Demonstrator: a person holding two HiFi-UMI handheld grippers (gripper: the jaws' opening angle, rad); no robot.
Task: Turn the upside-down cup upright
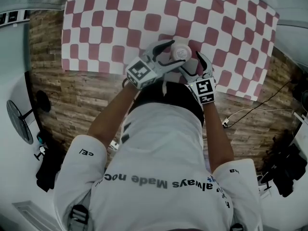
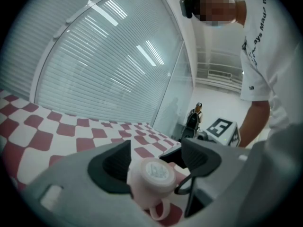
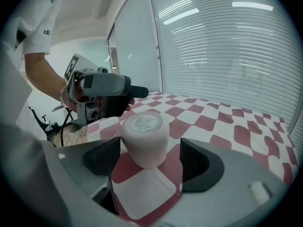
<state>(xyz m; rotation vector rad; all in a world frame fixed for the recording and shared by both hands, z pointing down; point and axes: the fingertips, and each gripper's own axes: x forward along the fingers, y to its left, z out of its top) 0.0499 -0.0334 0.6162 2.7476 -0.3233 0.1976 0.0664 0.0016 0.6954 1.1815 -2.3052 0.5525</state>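
Cup [image 3: 144,138] stands base-up on checked cloth [image 3: 227,126], left gripper [image 2: 158,163] and right gripper [image 3: 152,161] gaping loose around it; a lopsided squeeze may skid or topple it.

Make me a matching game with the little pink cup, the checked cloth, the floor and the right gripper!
Things:
1. small pink handled cup
2. checked fabric cloth
3. plank floor
4. grey right gripper

Matches:
A. brown wood
B. jaws apart
C. bottom side up
D. red and white

Pairs: 1-C, 2-D, 3-A, 4-B
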